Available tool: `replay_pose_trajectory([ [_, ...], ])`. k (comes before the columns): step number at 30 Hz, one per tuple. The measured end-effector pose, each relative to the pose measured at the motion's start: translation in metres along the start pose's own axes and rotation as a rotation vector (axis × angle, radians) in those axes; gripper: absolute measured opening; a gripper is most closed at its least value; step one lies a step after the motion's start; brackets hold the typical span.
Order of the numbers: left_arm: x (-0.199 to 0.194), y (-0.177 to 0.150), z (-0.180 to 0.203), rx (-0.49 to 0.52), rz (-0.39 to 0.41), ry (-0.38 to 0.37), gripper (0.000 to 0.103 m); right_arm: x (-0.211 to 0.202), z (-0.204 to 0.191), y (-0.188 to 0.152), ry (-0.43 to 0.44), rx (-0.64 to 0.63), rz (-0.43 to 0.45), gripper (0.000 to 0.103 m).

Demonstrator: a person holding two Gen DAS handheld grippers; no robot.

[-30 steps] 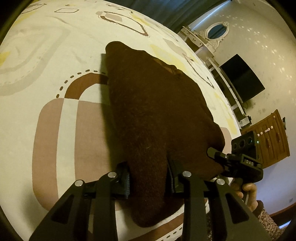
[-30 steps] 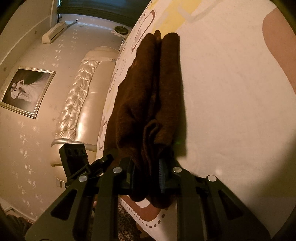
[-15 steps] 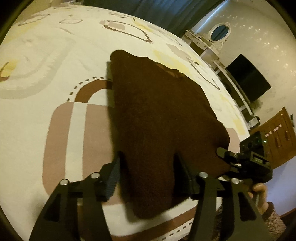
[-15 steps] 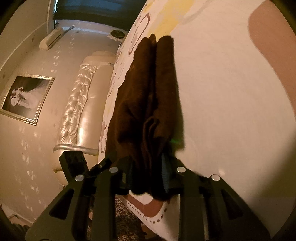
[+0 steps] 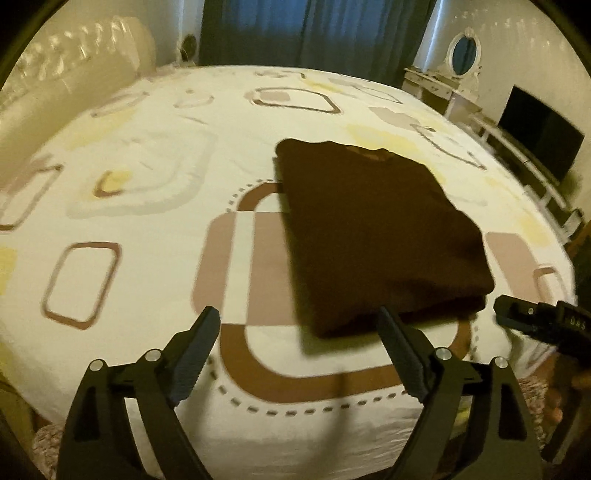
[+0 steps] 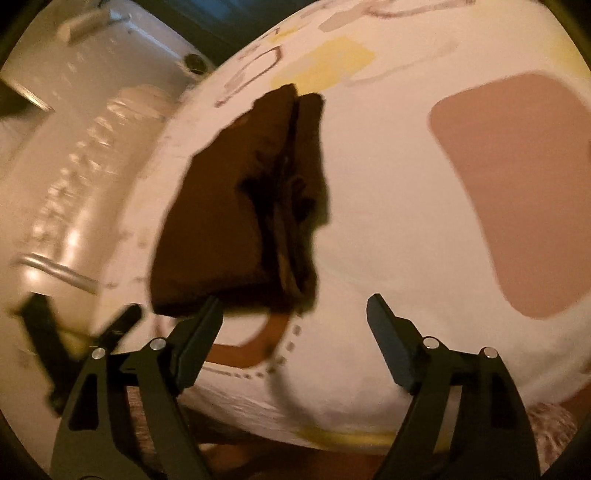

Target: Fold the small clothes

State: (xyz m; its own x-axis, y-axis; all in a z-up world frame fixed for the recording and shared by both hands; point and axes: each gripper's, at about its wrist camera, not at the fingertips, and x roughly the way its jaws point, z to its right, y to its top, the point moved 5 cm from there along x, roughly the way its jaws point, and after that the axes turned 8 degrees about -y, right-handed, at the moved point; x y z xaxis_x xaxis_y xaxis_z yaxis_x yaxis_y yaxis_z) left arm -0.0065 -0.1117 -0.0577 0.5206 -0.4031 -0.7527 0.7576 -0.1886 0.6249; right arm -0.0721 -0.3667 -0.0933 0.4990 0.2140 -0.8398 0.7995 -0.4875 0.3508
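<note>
A dark brown garment (image 5: 373, 229) lies folded into a flat rectangle on the patterned bed cover (image 5: 147, 192). It also shows in the right wrist view (image 6: 236, 206), with its layered edges facing right. My left gripper (image 5: 299, 332) is open and empty, pulled back from the garment's near edge. My right gripper (image 6: 295, 317) is open and empty, just short of the garment's near corner. The right gripper's body shows at the right edge of the left wrist view (image 5: 543, 325).
The cream padded headboard (image 6: 74, 184) stands left of the bed. A dresser with an oval mirror (image 5: 461, 55) and a black screen (image 5: 539, 140) stand at the far right. Blue curtains (image 5: 314, 33) hang behind. The bed's front edge (image 5: 295, 424) is close below my fingers.
Both grippers have opened and let go of the brown garment. They have drawn back from it toward the bed's edge. The garment now lies flat on the bed.
</note>
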Motion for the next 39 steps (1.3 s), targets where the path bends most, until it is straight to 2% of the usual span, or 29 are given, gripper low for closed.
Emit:
replay_pose_trajectory([
  [5,-0.012,-0.011,0.001,-0.014,0.008,0.057,0.086,-0.006,-0.01,-0.016,-0.208,-0.13,0.076,0.087],
  [8,-0.019,-0.017,0.003,-0.01,0.024,0.083,0.086,-0.009,-0.012,-0.024,-0.248,-0.141,0.108,0.09],
  [17,-0.027,-0.027,0.012,-0.002,0.025,0.088,0.086,-0.02,-0.014,-0.028,-0.272,-0.126,0.159,0.09],
  [26,-0.034,-0.024,0.01,-0.002,0.058,0.131,0.086,-0.015,-0.019,-0.033,-0.278,-0.153,0.148,0.09],
  [39,-0.033,-0.025,0.012,-0.005,0.045,0.129,0.086,-0.008,-0.024,-0.037,-0.273,-0.167,0.134,0.09],
])
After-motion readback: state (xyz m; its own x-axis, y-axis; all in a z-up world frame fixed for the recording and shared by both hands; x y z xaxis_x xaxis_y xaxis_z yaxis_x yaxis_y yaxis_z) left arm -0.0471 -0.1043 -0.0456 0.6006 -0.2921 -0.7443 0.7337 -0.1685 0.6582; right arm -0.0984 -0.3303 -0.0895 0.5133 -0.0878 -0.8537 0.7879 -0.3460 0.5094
